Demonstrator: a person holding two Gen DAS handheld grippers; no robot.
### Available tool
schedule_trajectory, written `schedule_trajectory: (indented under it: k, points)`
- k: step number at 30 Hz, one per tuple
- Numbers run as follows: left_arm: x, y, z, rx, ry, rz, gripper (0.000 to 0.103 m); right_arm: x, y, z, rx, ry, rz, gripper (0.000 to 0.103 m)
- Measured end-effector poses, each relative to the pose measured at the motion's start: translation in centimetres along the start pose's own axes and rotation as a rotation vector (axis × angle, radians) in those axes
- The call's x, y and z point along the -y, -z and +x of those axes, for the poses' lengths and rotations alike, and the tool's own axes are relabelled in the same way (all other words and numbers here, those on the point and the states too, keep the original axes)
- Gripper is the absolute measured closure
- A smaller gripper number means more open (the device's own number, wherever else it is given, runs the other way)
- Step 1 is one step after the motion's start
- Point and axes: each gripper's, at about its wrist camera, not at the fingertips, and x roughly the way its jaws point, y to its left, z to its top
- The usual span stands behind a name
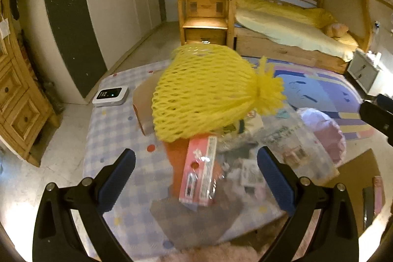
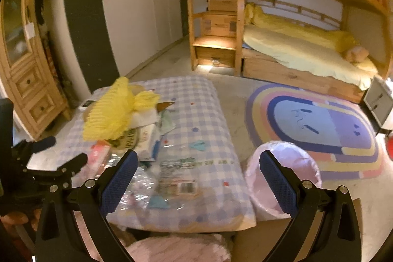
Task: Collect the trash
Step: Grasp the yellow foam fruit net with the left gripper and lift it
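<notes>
Lying on the heap of wrappers at the table's [image 2: 208, 100] far-left part, the yellow foam net [image 1: 203, 92] runs its long axis from 8 o'clock to 2 o'clock, with the frayed tuft at 2 o'clock. Left gripper [image 1: 196, 178] jaws are spread, holding nothing. Right gripper [image 2: 199, 178] jaws are spread above the clear plastic bag [image 2: 169, 176]; the lined bin [image 2: 282, 173] stands at 3 o'clock.

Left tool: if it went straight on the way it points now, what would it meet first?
Most likely the pink package, lying centred between the open left tool fingers on the checkered table. The yellow foam net sits above and beyond it; depth is uncertain in the fisheye view.
</notes>
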Motion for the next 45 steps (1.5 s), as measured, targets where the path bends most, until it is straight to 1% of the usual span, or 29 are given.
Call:
schedule_trajectory:
  k: [1, 4, 5, 9, 15, 17, 19, 20, 22, 24, 25, 27, 30, 32, 36, 37, 38, 39, 41, 44, 45]
  points:
    - [0.3, -0.2, 0.5, 0.005, 0.005, 0.019, 0.007, 0.0, 0.0, 0.2, 0.0, 0.011, -0.003, 0.005]
    - [1.0, -0.5, 2.2, 0.002, -0.02, 0.064, 0.007, 0.8, -0.2, 1.0, 0.003, 0.017, 0.013, 0.008]
    - [1.1, -0.6, 2.5, 0.001, -0.022, 0.074, 0.007, 1.1, -0.3, 1.3, 0.001, 0.015, 0.021, 0.01]
    - [1.6, -0.9, 4.3, 0.013, -0.051, 0.115, 0.01, 1.6, -0.4, 2.1, -0.006, 0.008, 0.016, 0.012]
    - [2.0, -1.6, 5.8, 0.044, -0.083, 0.16, 0.021, 1.7, -0.4, 3.6, -0.024, -0.012, 0.007, 0.013]
    - [2.3, -2.0, 6.2, 0.05, -0.089, 0.176, 0.027, 1.7, -0.5, 3.8, -0.03, -0.018, 0.007, 0.013]
    - [2.4, -2.5, 6.3, 0.061, -0.088, 0.184, 0.038, 1.6, -0.5, 3.9, -0.031, -0.025, 0.006, 0.013]
    - [2.4, -2.7, 6.3, 0.067, -0.088, 0.185, 0.042, 1.5, -0.5, 3.7, -0.03, -0.027, 0.006, 0.013]
    - [2.0, -3.4, 6.1, 0.082, -0.083, 0.177, 0.06, 1.5, -0.5, 3.5, -0.024, -0.033, 0.009, 0.013]
    - [1.4, -4.3, 5.8, 0.099, -0.073, 0.158, 0.073, 1.6, -0.5, 3.0, -0.016, -0.04, 0.015, 0.013]
    - [0.9, -5.0, 5.3, 0.113, -0.068, 0.138, 0.082, 1.5, -0.5, 2.7, -0.01, -0.043, 0.016, 0.013]
    - [0.0, -6.1, 4.2, 0.148, -0.048, 0.103, 0.089, 1.5, -0.6, 1.9, 0.006, -0.046, 0.013, 0.013]
    - [-1.5, -7.9, 1.1, 0.236, 0.005, 0.046, 0.091, 1.2, -0.6, 1.0, 0.027, -0.04, 0.006, 0.013]
    - [-2.1, -8.7, -1.7, 0.299, 0.04, 0.02, 0.091, 1.1, -0.6, 0.2, 0.044, -0.04, 0.007, 0.013]
    - [-3.1, -9.0, -6.1, 0.373, 0.084, -0.02, 0.091, 0.8, -0.5, -1.2, 0.066, -0.045, 0.002, 0.014]
    - [-3.4, -8.8, -7.3, 0.388, 0.088, -0.03, 0.091, 0.7, -0.4, -1.3, 0.068, -0.047, 0.0, 0.016]
    - [-3.6, -8.5, -8.1, 0.397, 0.086, -0.034, 0.091, 0.6, -0.3, -1.5, 0.069, -0.049, -0.003, 0.03]
    - [-3.8, -8.0, -9.1, 0.409, 0.08, -0.036, 0.091, 0.4, -0.3, -1.6, 0.065, -0.048, -0.004, 0.034]
    - [-4.2, -6.7, -10.8, 0.422, 0.062, -0.043, 0.091, 0.1, -0.2, -1.8, 0.058, -0.067, -0.007, 0.035]
    - [-5.6, -4.0, -12.7, 0.425, 0.041, -0.083, 0.091, -1.3, 0.3, -1.7, 0.041, -0.095, -0.038, 0.047]
    - [-6.0, -3.5, -12.9, 0.422, 0.038, -0.095, 0.091, -1.8, 0.5, -1.5, 0.03, -0.113, -0.052, 0.048]
